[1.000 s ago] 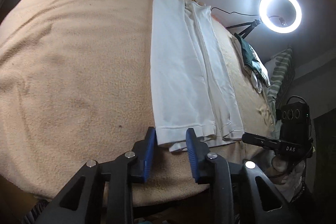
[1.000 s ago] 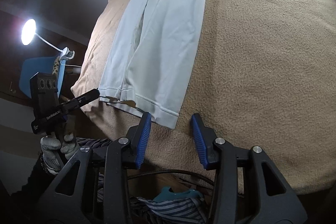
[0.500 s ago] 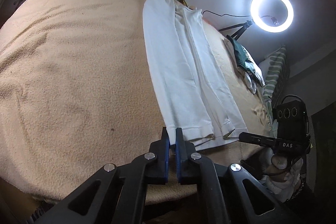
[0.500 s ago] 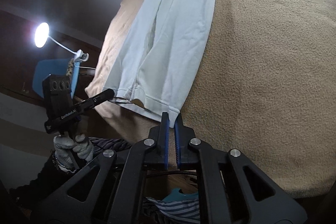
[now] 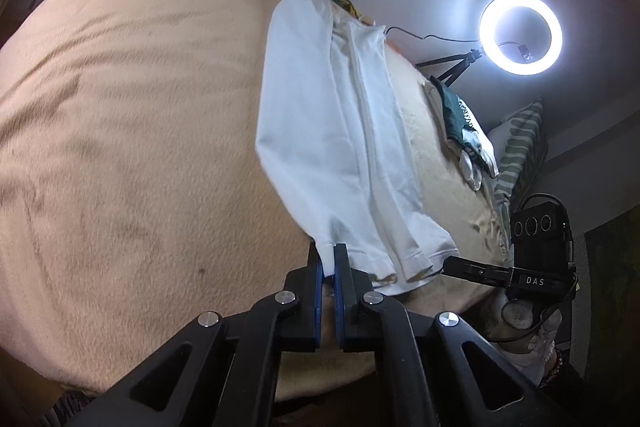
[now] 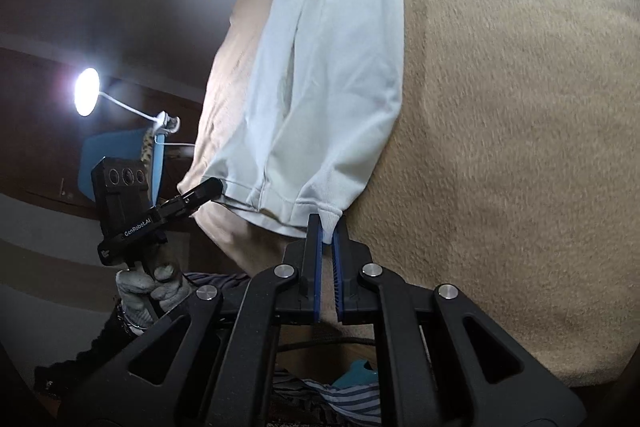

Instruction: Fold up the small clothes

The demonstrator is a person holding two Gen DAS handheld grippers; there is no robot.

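We count one white garment (image 5: 344,155) ahead of our fingers, two grippers, the left gripper (image 5: 328,261) and the right gripper (image 6: 327,233), one beige blanket (image 5: 132,147) beneath, two lights, a ring light (image 5: 520,33) and a lamp (image 6: 86,91).

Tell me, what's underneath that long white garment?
A tan blanket lies under the white garment, showing on both sides. Whatever is beneath the cloth's middle is covered. Its near corners are lifted, pinched by both grippers' fingers.

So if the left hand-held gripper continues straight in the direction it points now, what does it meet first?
The white garment itself: the left hand-held gripper is already shut on its hem, and the cloth stretches ahead along the beige blanket. Depth beyond is unclear.
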